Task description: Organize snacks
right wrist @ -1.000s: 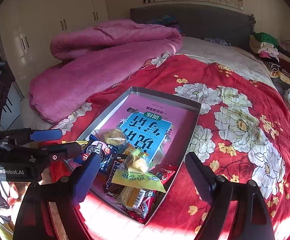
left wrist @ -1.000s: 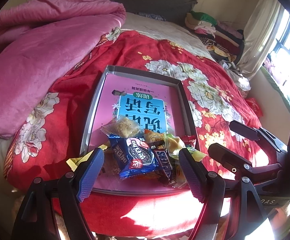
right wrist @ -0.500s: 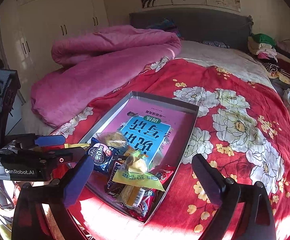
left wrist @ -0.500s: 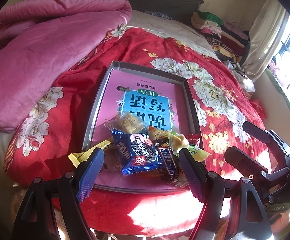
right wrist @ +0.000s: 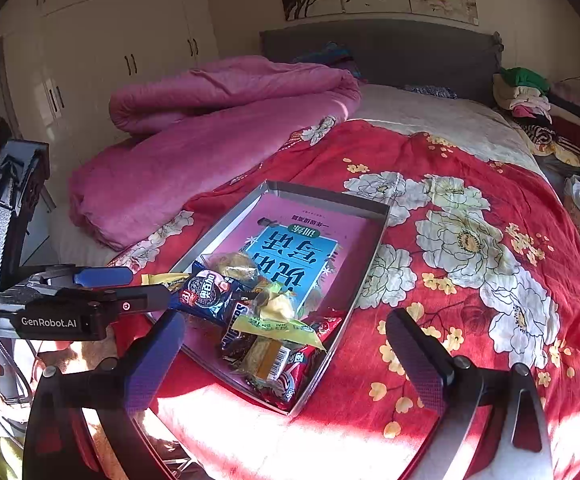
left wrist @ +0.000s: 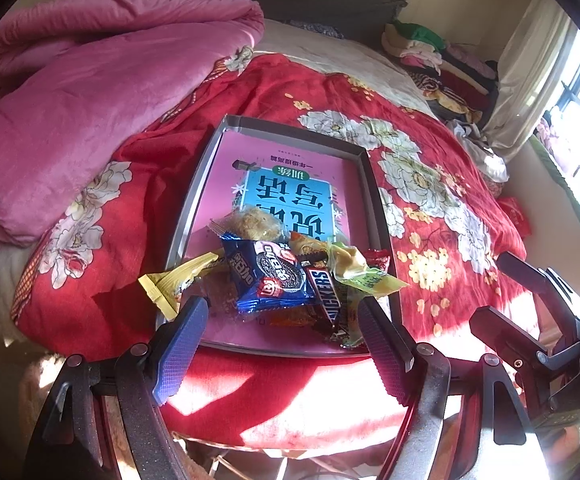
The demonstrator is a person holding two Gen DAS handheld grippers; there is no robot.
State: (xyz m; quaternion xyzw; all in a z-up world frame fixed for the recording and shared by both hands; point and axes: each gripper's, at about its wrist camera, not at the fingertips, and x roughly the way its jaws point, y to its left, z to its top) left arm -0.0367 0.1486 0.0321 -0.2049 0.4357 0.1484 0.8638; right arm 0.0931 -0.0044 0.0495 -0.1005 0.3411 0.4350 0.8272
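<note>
While the snacks point(left wrist: 290, 276) are lying heaped at the tray's point(left wrist: 370, 168) six o'clock end, a yellow packet point(left wrist: 173, 280) is hanging over its nine o'clock rim; both views are sitting slightly higher than a second ago, suggesting pulling back; left gripper point(left wrist: 279, 350) and right gripper point(right wrist: 285, 354) are hovering with jaws spread wide, holding nothing, above the bed point(right wrist: 470, 200).

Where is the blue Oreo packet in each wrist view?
Left wrist: Oreo packet, lower centre, atop the snack pile, left of the Snickers bar.
Right wrist: Oreo packet, left of centre, at the tray's left rim.
Shared landmark: blue book cover.
</note>
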